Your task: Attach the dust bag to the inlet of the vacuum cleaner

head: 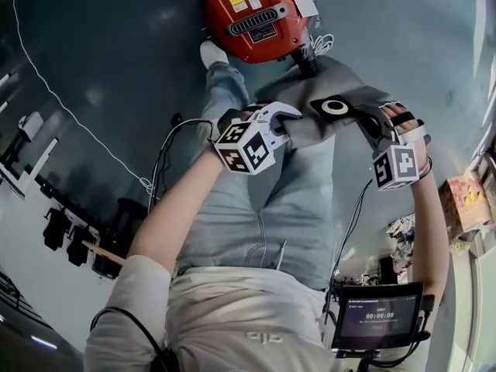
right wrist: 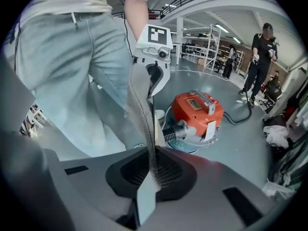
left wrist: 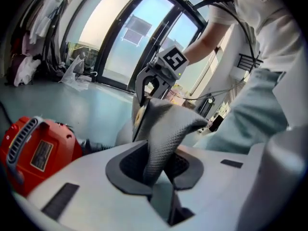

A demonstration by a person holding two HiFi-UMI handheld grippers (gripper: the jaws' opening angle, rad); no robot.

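Note:
I hold a grey dust bag [head: 310, 111] stretched between both grippers at thigh height; its black collar with a white ring [head: 335, 107] faces up. My left gripper [head: 283, 118] is shut on the bag's left end, and grey mesh fabric [left wrist: 161, 134] is pinched between its jaws [left wrist: 161, 170]. My right gripper [head: 387, 122] is shut on the collar end, with a thin edge of the bag [right wrist: 144, 109] clamped in its jaws [right wrist: 151, 174]. The red vacuum cleaner [head: 256, 14] stands on the floor beyond the bag, its ribbed inlet stub [head: 304, 60] pointing toward me. It also shows as the vacuum cleaner [left wrist: 33, 150] and the vacuum cleaner [right wrist: 195, 114].
A small screen [head: 377, 316] hangs at my right hip with cables. Boxes [head: 465, 200] sit at the right, dark equipment [head: 116, 242] at the left. A white cord [head: 70, 115] crosses the floor. A person [right wrist: 260, 52] stands far off beside a hose [right wrist: 238, 118].

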